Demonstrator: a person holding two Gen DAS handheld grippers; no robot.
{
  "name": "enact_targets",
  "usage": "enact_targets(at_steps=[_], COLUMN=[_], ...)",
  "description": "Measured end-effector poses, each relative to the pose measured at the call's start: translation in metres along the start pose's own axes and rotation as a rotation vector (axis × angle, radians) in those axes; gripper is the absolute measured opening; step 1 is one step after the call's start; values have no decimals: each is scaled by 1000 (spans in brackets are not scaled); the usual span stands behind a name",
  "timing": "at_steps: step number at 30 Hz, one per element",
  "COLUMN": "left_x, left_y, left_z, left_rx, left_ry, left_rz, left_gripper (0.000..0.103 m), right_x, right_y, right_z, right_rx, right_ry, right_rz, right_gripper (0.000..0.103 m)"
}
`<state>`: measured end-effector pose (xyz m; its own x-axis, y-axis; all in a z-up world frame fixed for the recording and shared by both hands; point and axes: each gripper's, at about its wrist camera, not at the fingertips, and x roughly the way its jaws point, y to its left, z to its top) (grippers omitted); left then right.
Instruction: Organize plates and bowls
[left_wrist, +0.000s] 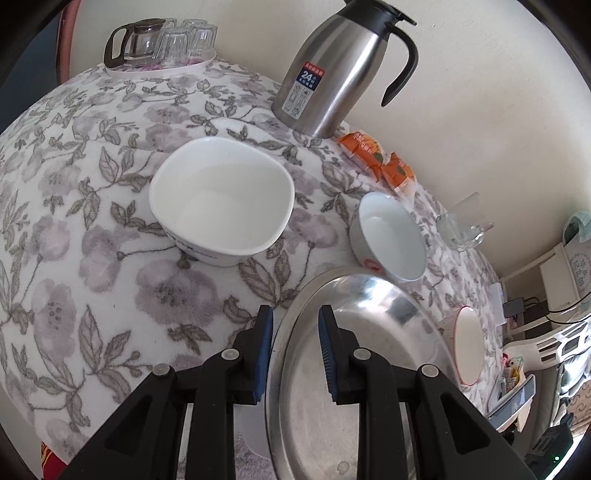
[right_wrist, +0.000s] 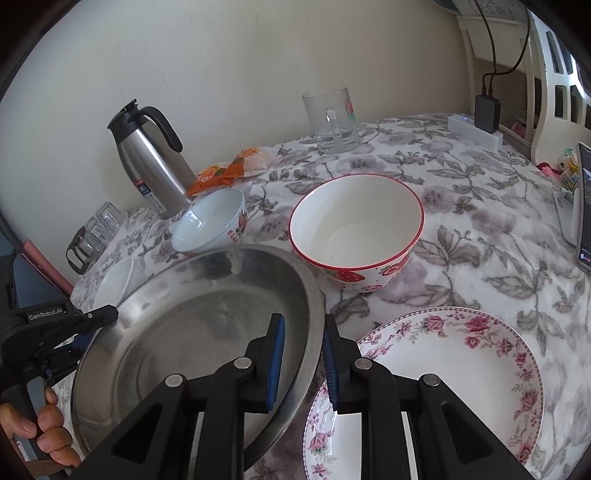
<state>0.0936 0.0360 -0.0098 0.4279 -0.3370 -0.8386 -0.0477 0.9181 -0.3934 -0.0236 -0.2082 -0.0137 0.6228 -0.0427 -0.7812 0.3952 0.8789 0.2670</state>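
Observation:
A wide steel basin (left_wrist: 369, 350) (right_wrist: 203, 325) is gripped at both sides. My left gripper (left_wrist: 295, 354) is shut on its left rim, which runs between the blue pads. The right gripper (right_wrist: 303, 362) is shut on the right rim. The left gripper's tip (right_wrist: 107, 314) also shows in the right wrist view, with a hand (right_wrist: 48, 432) below it. Around the basin stand a white square bowl (left_wrist: 221, 199), a small patterned bowl (left_wrist: 391, 240) (right_wrist: 210, 221) and a red-rimmed strawberry bowl (right_wrist: 354, 229). A floral plate (right_wrist: 443, 369) lies at its right.
On the flowered tablecloth (left_wrist: 74, 258), a steel thermos jug (left_wrist: 332, 74) stands by the wall, with orange packets (left_wrist: 380, 158) and a glass mug (right_wrist: 332, 122) nearby. A tray of glasses (left_wrist: 166, 44) is far left. A phone (right_wrist: 583, 206) and power strip (right_wrist: 476, 129) are at the right edge.

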Motion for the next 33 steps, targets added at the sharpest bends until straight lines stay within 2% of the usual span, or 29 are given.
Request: enact_targets(at_steps=[12, 28, 33], left_x=[22, 25, 36], left_y=[10, 18, 21], left_z=[-10, -9, -12], left_rx=[-20, -52, -71], left_ry=[73, 79, 129], left_rz=[35, 58, 44], left_gripper=[24, 26, 26], right_x=[14, 21, 25], right_y=[-3, 8, 10], right_z=[-8, -12, -14], right_rx=[-16, -56, -74], right_ry=[49, 66, 81], right_rz=[-31, -35, -48], right_gripper=[22, 21, 21])
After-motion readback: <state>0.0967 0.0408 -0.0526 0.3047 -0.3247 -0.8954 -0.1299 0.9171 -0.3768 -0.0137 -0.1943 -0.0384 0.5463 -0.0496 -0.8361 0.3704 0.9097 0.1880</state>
